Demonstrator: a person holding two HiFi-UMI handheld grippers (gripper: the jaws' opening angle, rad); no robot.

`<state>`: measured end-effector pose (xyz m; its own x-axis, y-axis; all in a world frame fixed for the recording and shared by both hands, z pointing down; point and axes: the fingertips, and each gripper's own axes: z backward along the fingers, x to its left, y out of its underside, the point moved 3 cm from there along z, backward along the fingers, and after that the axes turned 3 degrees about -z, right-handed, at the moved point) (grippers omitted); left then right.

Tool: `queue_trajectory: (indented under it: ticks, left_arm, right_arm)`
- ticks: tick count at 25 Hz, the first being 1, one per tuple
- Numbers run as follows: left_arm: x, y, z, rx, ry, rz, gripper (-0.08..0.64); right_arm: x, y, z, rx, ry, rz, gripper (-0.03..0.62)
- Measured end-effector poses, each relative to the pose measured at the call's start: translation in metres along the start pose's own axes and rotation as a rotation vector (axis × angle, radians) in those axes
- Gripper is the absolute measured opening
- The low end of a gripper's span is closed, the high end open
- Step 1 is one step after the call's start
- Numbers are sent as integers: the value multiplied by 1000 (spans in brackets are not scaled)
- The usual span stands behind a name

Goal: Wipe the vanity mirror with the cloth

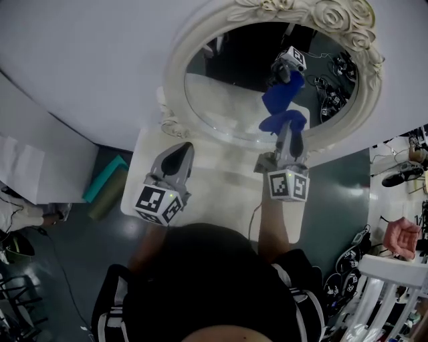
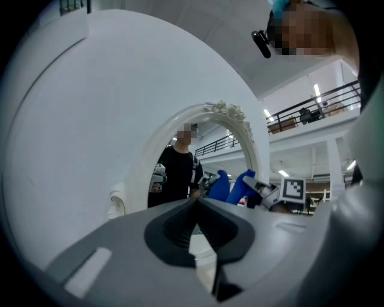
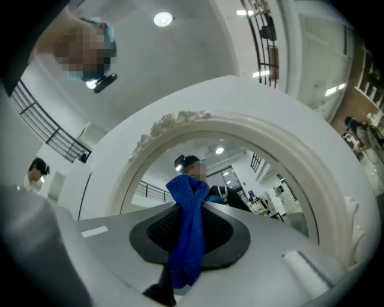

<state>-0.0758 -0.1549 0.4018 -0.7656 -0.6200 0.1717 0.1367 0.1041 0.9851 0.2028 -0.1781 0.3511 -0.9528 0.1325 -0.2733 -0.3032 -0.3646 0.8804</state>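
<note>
An oval vanity mirror [image 1: 221, 100] in an ornate cream frame [image 1: 334, 20] stands on a small white table [image 1: 221, 187]. My right gripper [image 1: 289, 131] is shut on a blue cloth [image 1: 284, 121], which it presses against the lower right of the glass; the cloth's reflection shows just above. In the right gripper view the blue cloth [image 3: 187, 234] hangs between the jaws with the mirror frame [image 3: 180, 123] ahead. My left gripper [image 1: 176, 155] rests low over the table, left of the mirror's base, jaws closed and empty. The left gripper view shows the mirror [image 2: 204, 162] ahead.
A white wall [image 1: 87, 60] stands behind the mirror. A teal box [image 1: 103, 180] lies on the floor left of the table. A white chair [image 1: 391, 287] and cables clutter the floor at the right.
</note>
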Motion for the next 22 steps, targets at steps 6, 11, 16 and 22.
queue_trajectory:
  ticks: [6,11,16,22]
  left_arm:
    - [1,2,-2,7,10,1,11]
    - [2,5,-6,13,14,7,11]
    - [3,10,-6,25,8,14,11]
    - [4,11,-8,32,14,15,11]
  right_arm:
    - [-25,-59,-16,-168,97,-45,60]
    - [-40,-65,-37,-204,122,-50,60]
    - [-37,-65,-48,-233,110,-46,60]
    - [-22,-78,-58,-213,64,24,61]
